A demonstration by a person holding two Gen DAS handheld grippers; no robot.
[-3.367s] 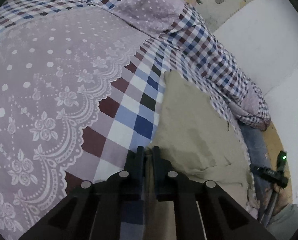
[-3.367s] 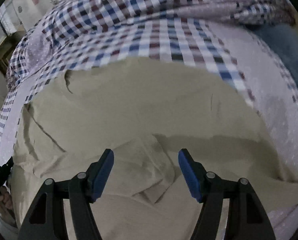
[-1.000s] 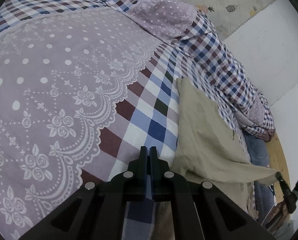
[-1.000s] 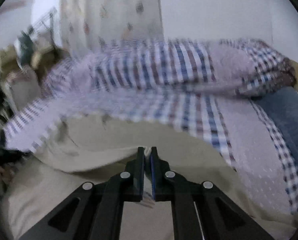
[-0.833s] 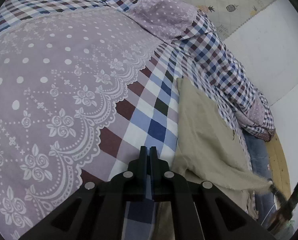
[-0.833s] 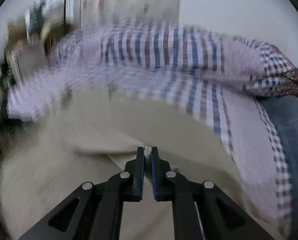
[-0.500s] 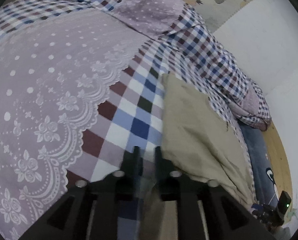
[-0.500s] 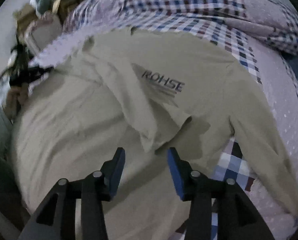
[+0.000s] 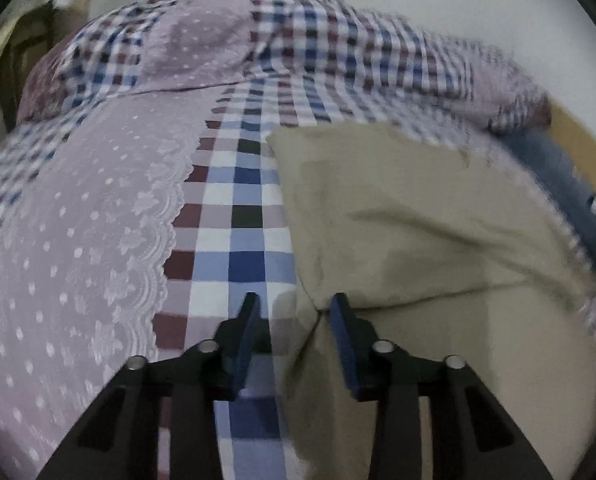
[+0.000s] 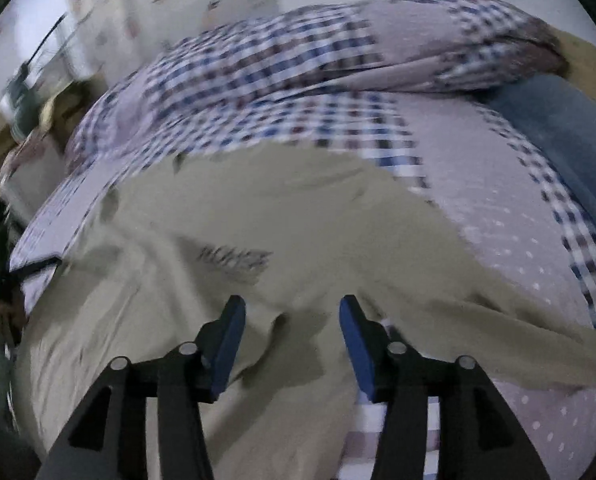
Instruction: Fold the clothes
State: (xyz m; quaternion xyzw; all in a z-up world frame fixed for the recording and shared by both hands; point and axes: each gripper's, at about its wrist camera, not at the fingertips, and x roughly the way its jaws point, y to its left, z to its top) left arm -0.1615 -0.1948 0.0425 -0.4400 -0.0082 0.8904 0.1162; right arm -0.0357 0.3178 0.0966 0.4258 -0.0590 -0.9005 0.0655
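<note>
A beige shirt [image 9: 409, 224] lies spread on the bed, its left edge along the checked band of the bedspread. My left gripper [image 9: 294, 308] stands open just above that edge, and a fold corner of the cloth lies between its blue pads. In the right wrist view the same beige shirt [image 10: 258, 216] shows a dark printed logo [image 10: 234, 258]. My right gripper [image 10: 292, 312] is open over a rumpled fold below the logo, with nothing held. A long sleeve [image 10: 477, 304] stretches to the right.
The bedspread [image 9: 82, 240] is lilac with white lace and dots, with a blue and maroon checked band [image 9: 238, 216]. A checked pillow [image 9: 337, 52] lies at the head. A dark blue mat [image 10: 557, 128] and a wooden bed edge [image 9: 589, 148] lie at the right.
Both grippers were shut on the shirt a second ago, lifting it. They have let go and opened, and the shirt now lies flat with the logo showing.
</note>
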